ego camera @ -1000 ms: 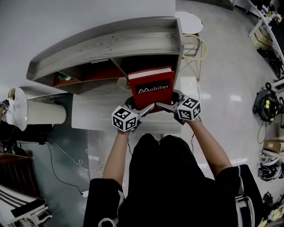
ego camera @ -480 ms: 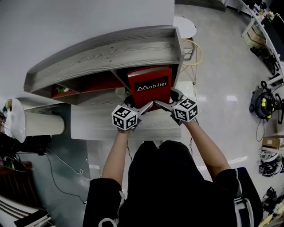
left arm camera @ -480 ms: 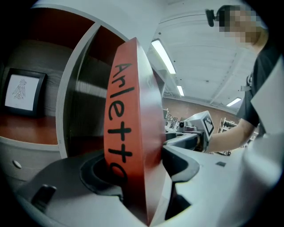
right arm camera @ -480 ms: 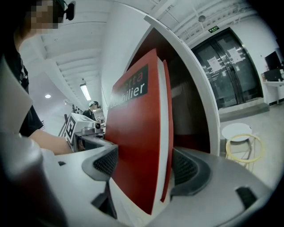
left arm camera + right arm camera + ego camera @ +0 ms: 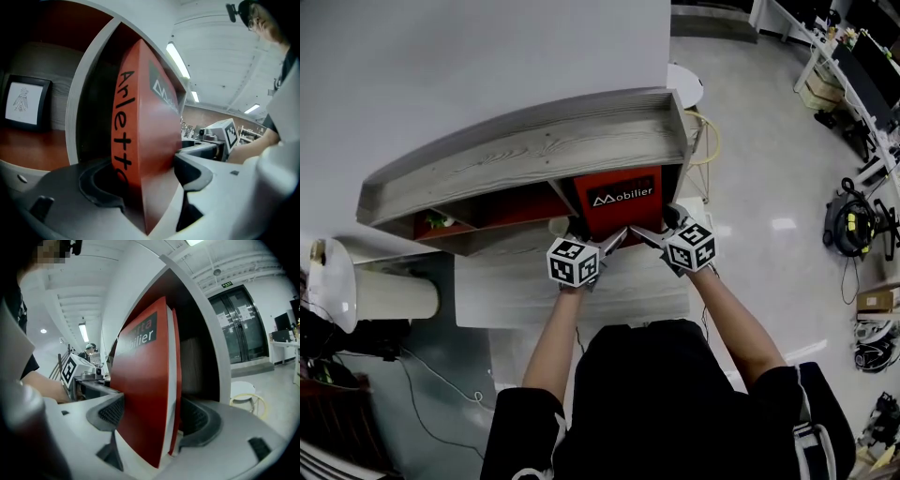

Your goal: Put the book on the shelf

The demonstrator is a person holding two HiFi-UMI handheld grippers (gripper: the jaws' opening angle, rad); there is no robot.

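Grey wood-grain shelf (image 5: 534,150) spans the upper centre of the head view. Red hardback book (image 5: 621,199) stands upright inside its right-hand compartment, lettered cover facing the camera. Left gripper (image 5: 146,178) and right gripper (image 5: 154,417) sit at the book's lower edge. Both jaw pairs have just been opening, with the book between them and no longer clamped.

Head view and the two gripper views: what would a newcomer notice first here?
The red book is in the right-hand compartment of the grey wooden shelf, its cover facing out with white "Mobilier" lettering. The left tongs and right tongs have just been opening, with the book between them. A small framed picture stands in the compartment to its left.
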